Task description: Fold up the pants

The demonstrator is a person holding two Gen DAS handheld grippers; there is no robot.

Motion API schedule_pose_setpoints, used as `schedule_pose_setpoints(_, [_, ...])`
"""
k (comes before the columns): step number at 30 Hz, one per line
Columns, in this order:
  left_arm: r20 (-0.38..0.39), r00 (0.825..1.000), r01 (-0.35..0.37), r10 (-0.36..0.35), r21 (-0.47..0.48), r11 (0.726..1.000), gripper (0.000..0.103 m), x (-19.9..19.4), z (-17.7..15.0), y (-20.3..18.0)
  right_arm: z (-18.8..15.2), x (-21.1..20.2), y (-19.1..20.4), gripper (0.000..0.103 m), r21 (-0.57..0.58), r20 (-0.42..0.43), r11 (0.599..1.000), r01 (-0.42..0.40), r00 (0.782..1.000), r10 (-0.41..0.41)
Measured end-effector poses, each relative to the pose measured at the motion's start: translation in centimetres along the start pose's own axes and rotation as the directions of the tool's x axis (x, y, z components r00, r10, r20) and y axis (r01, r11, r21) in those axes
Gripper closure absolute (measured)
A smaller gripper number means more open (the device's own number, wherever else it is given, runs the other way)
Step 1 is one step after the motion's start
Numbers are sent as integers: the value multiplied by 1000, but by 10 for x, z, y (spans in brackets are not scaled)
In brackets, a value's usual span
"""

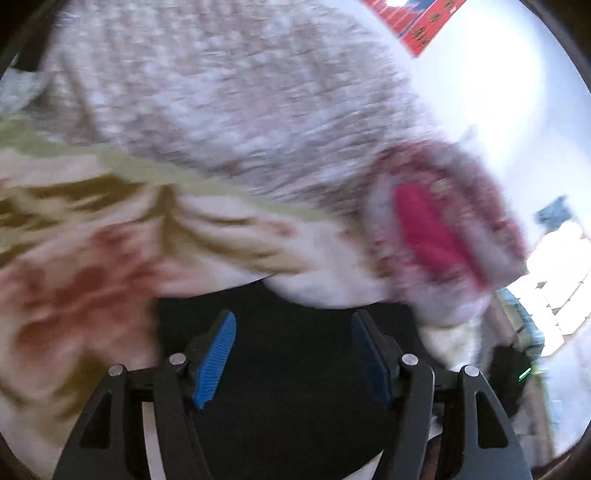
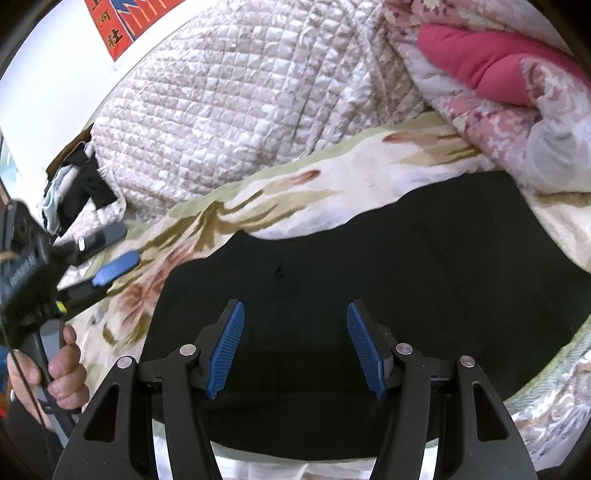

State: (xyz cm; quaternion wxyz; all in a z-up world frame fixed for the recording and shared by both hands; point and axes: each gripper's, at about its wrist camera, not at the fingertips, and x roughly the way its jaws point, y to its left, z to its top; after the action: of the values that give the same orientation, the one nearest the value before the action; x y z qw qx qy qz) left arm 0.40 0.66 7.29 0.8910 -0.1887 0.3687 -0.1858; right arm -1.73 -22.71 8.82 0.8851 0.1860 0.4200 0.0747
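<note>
The black pants [image 2: 369,258] lie flat on a floral bedspread [image 2: 280,199], filling the lower middle of the right wrist view. My right gripper [image 2: 295,343] is open and empty just above them. In the blurred left wrist view the pants [image 1: 291,332] show as a dark patch under my left gripper [image 1: 293,354], which is open and empty. The left gripper [image 2: 110,251] also shows at the left of the right wrist view, held in a hand, open over the bedspread beside the pants' left edge.
A quilted beige cover [image 2: 236,103] is piled at the back. A rolled pink floral quilt [image 2: 509,96] lies at the right, beside the pants. Dark clothes [image 2: 81,188] lie at the far left. A red poster [image 2: 122,26] hangs on the white wall.
</note>
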Motion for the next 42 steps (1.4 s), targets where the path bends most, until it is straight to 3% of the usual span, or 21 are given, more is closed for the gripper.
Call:
schedule_pose_setpoints(2, [-18, 995, -97, 97, 23, 995, 35, -5, -17, 13, -3, 12, -1, 45, 26, -61, 999, -31, 998, 33])
schedule_pose_setpoints(5, [-72, 982, -175, 176, 16, 984, 35, -7, -39, 30, -11, 28, -2, 45, 62, -137, 996, -68, 988, 76])
schedule_pose_setpoints(10, [-127, 980, -155, 155, 9, 988, 35, -1, -67, 32, -15, 32, 2, 52, 77, -169, 985, -153, 972, 164])
schedule_pose_setpoints(14, [-120, 977, -169, 176, 66, 983, 35, 2, -73, 21, -8, 43, -1, 57, 68, -146, 991, -111, 982, 120])
schedule_pose_setpoints(19, [-115, 976, -177, 187, 96, 980, 35, 4, -78, 17, 9, 67, -5, 59, 134, -172, 974, -184, 963, 206])
schedule_pose_setpoints(21, [-111, 976, -179, 189, 99, 979, 35, 4, -78, 16, 15, 73, -5, 82, 154, -182, 967, -204, 956, 230])
schedule_pose_setpoints(22, [-110, 976, -179, 190, 100, 979, 35, 4, -78, 16, 18, 70, -4, 100, 149, -162, 967, -209, 959, 232])
schedule_pose_setpoints(24, [-111, 976, -176, 186, 97, 980, 35, 4, -79, 17, 21, 44, 7, 100, 85, -71, 963, -256, 962, 263])
schedule_pose_setpoints(26, [-110, 977, -172, 182, 92, 981, 35, 3, -79, 18, 18, 30, 14, 100, 27, -49, 972, -232, 971, 233])
schedule_pose_setpoints(29, [-109, 976, -179, 190, 106, 978, 35, 4, -80, 17, -1, 55, -16, 100, 153, -170, 982, -115, 975, 140])
schedule_pose_setpoints(31, [-111, 974, -183, 196, 117, 976, 35, 4, -80, 15, -4, 59, -33, 101, 264, -159, 952, -156, 966, 202])
schedule_pose_setpoints(35, [-118, 975, -176, 189, 113, 978, 35, 3, -80, 17, -5, 47, -29, 83, 233, -154, 960, -155, 969, 194])
schedule_pose_setpoints(42, [-113, 971, -194, 212, 153, 969, 35, 4, -84, 12, -1, 57, -20, 82, 176, -178, 971, -160, 965, 191])
